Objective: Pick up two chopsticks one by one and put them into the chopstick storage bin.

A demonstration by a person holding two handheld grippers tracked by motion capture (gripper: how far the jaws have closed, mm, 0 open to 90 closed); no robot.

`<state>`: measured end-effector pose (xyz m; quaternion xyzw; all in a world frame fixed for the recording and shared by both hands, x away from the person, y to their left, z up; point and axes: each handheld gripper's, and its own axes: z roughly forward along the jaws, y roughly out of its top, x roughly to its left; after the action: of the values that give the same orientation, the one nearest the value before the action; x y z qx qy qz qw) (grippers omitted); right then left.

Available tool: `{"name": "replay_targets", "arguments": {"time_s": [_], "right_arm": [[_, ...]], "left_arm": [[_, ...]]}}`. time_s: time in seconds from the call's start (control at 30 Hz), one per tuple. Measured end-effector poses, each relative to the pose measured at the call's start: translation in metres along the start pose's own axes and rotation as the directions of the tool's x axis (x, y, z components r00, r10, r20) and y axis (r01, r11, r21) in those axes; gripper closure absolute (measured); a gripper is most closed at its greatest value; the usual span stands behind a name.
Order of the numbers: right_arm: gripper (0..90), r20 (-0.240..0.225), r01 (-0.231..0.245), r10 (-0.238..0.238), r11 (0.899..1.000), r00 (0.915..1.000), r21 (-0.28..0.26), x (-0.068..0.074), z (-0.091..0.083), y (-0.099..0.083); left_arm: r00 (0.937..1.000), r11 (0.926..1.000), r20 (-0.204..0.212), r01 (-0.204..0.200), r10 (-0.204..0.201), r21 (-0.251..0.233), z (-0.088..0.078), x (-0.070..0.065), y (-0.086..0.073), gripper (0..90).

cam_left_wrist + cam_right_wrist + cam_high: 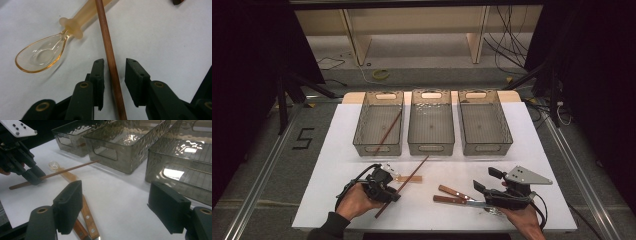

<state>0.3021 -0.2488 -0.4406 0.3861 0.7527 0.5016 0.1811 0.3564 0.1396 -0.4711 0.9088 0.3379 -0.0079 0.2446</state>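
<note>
while the left claw (113,72) straddles the chopstick (110,60) — pads apart — it points tableward.

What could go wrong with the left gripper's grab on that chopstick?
1. The left gripper straddles the chopstick with gaps on both sides, so it may roll or pinch off-centre.
2. The chopstick lies across the amber spoon, so lifting could drag the spoon.
3. Gripped near one end, its long end may tilt.

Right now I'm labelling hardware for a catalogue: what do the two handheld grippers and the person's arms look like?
Both grippers are black, each with two blocky jaws. The left gripper trails a looping black cable; brass-coloured rivets mark its jaw arms in the left gripper view. The right gripper carries a grey three-cornered plate with small dark holes and a black cable behind. A dark sleeve covers the left forearm.
</note>
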Motion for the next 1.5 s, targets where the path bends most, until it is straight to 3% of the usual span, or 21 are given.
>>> {"name": "replay_targets", "arguments": {"time_s": [0.7, 0.97, 1.27, 1.5], "right_arm": [[28.5, -0.001, -0.001, 0.001, 1.000, 1.0000, 0.002, 0.000, 0.000, 0.000], [28.5, 0.000, 0.000, 0.000, 1.000, 1.0000, -0.001, 0.000, 0.000, 0.000], [28.5, 0.000, -0.005, 0.005, 1.000, 1.0000, 0.001, -0.001, 0.000, 0.000], [28.5, -0.003, -0.012, 0.012, 1.000, 0.9999, -0.004, -0.001, 0.000, 0.000]], "left_arm": [[0.9993, 0.9998, -0.034, -0.019, 0.019, -0.009, -0.002, 0.002, -0.002, 83.1], [0.9990, 0.9968, -0.027, -0.038, 0.036, -0.071, -0.013, 0.001, -0.001, 83.3], [0.9991, 0.9859, -0.023, -0.038, 0.035, -0.163, -0.028, 0.001, 0.005, 83.3], [0.9993, 0.9801, -0.028, -0.029, 0.024, -0.196, -0.035, 0.006, 0.009, 83.3]]}}
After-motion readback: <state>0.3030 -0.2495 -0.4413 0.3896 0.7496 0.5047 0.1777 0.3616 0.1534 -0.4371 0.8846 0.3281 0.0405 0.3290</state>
